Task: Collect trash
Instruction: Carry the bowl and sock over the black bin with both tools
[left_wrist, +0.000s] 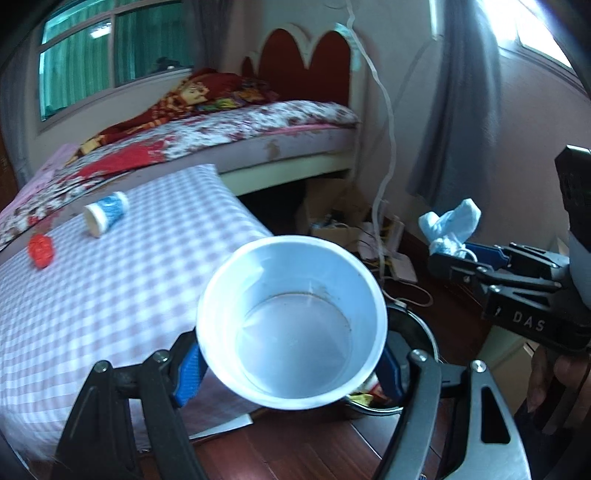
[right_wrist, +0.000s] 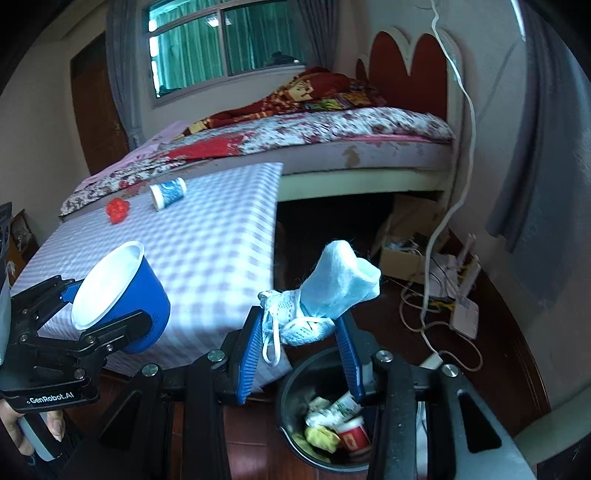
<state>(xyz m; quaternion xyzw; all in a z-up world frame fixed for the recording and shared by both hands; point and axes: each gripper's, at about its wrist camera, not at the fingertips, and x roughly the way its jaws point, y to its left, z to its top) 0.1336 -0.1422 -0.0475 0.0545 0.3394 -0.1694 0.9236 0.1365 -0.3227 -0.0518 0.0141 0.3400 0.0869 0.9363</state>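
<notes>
The step in hand appears to be the drop-off: both tongs carry trash and are positioned at the bin. Nearest in the right wrist view, the right tongs (right_wrist: 301, 332) are closed on a crumpled face mask (right_wrist: 332, 291) — pale blue fabric with white ear loops hanging down — held directly above the open mouth of the black trash bin (right_wrist: 295, 384), which stands on the wooden floor and already contains wrappers and a small red cup. The left tongs (left_wrist: 291, 365) grip a blue cup (right_wrist: 122, 291) by its sides; in the left wrist view its white interior looks empty, and the bin rim (left_wrist: 413, 317) shows just behind and below it. From the right wrist view the cup sits more over the edge of the checkered tabletop (right_wrist: 207, 236) than over the bin. Judged from this, the next move calls for opening the right tongs so the mask falls into the bin, then shifting the cup toward the bin mouth before release — the ear loops could snag on a finger. Farther back on the tabletop, a blue-patterned paper cup (right_wrist: 168, 192) lies on its side, with a red crumpled item (right_wrist: 117, 209) just beside it; both remain to be collected. A bed (right_wrist: 351, 125) stands beyond.
</notes>
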